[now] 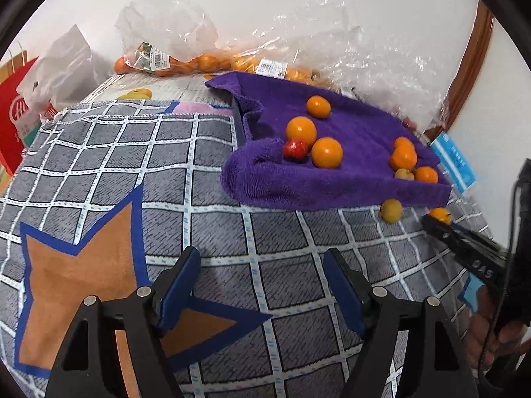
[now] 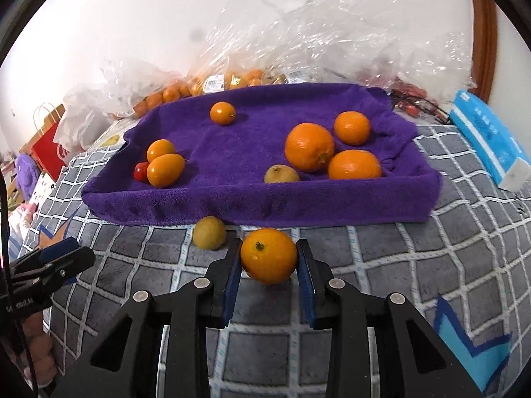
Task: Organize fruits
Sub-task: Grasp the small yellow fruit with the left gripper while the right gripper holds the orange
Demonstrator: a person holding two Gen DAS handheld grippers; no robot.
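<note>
A purple towel (image 2: 232, 152) lies on the grey checked cloth and carries several oranges, a small red fruit (image 2: 141, 171) and a yellowish fruit (image 2: 281, 174). My right gripper (image 2: 268, 258) is shut on a small orange (image 2: 268, 254) just in front of the towel's near edge. Another yellowish fruit (image 2: 209, 232) lies on the cloth to its left. My left gripper (image 1: 262, 285) is open and empty over the cloth, well left of the towel (image 1: 348, 172). The right gripper (image 1: 441, 220) also shows at the right of the left wrist view with the orange (image 1: 439, 215).
Clear plastic bags with more oranges (image 2: 232, 79) lie behind the towel against the wall. A blue tissue pack (image 2: 488, 142) sits at the right. A red paper bag (image 1: 15, 116) stands at the far left. The grey checked cloth (image 1: 166, 182) has an orange star pattern.
</note>
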